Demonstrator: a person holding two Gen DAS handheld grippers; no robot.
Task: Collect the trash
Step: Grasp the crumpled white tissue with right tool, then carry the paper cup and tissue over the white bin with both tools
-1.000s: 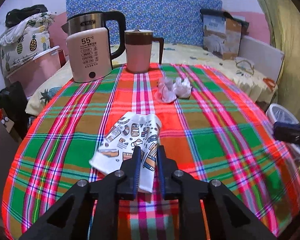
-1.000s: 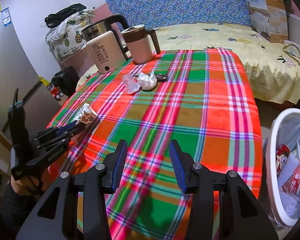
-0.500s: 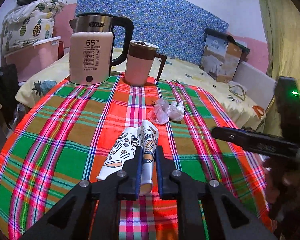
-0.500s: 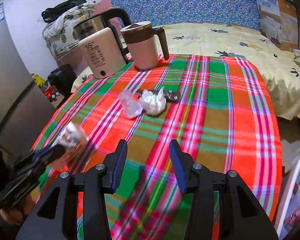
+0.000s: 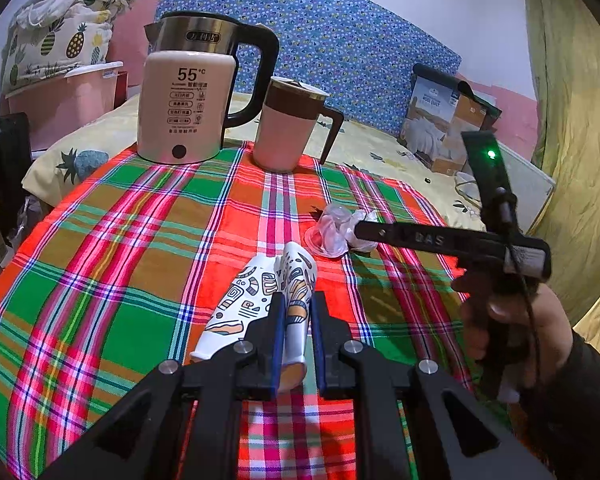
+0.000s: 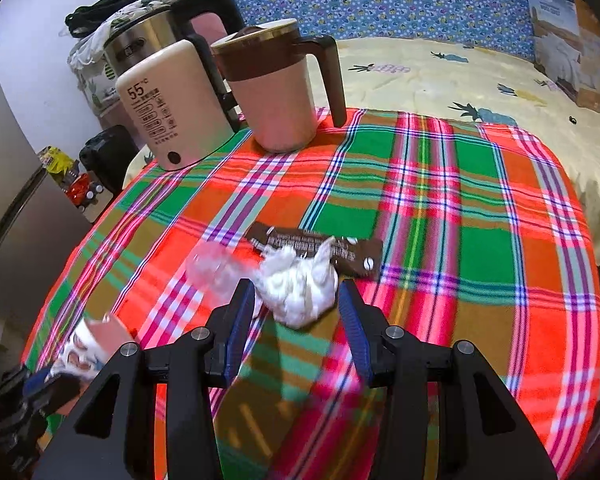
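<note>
Paper cup [image 5: 268, 300] | flattened, pinched by left fingers [image 5: 278, 320] | right fingers [image 6: 352, 320] spread around tissue wad [image 6: 300, 284]

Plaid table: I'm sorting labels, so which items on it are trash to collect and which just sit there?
Trash: flattened patterned paper cup, crumpled white tissue, crushed clear plastic cup, brown wrapper.
Lying about: cream electric kettle, pink lidded mug.

Domestic bedroom: bed [image 5: 380, 148] with pineapple-print sheet, padded headboard [image 5: 340, 52], kettle [image 5: 188, 96] on plaid-covered table [image 5: 100, 280].
</note>
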